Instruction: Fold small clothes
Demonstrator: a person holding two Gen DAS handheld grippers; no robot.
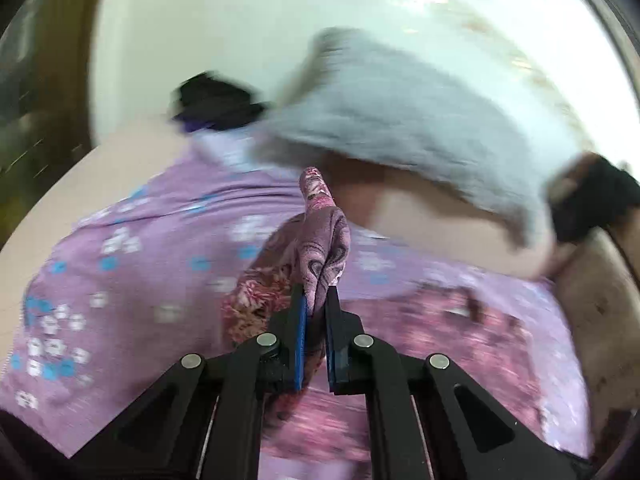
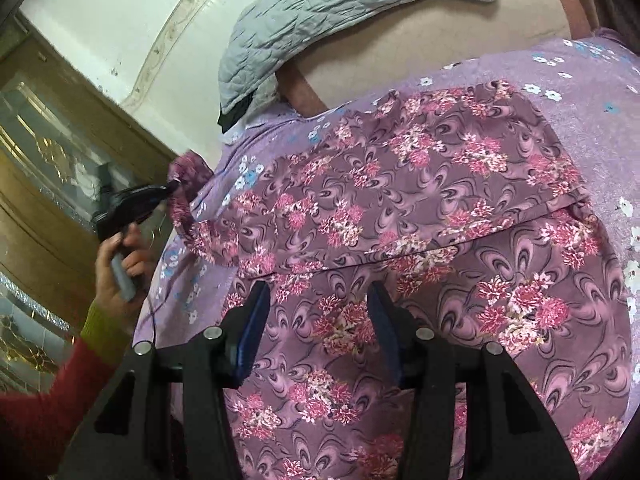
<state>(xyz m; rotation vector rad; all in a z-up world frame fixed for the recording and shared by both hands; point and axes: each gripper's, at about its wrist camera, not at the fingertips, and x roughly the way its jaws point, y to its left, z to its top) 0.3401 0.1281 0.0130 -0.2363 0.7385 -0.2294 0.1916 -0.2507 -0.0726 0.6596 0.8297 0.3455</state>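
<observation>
A: Position of the floral garment [image 2: 420, 208] to be recorded.

B: It is spread on a lilac flowered sheet [image 1: 120, 248] over a bed, partly doubled over, one fold line seen across its middle. A grey quilted pillow [image 2: 320, 12] lies beyond it.

A: State of the jaws?

B: A bunched corner of the garment is pinched between the closed jaws of the left gripper [image 1: 316, 308] and held raised at the cloth's left edge. The right gripper [image 2: 316, 320] is held over the garment, jaws apart, nothing gripped.

A: Step in hand?

B: Judged to be a side fold. The lifted corner should next be carried across and laid flat; pinning of the near layer by the right gripper is advised.
</observation>
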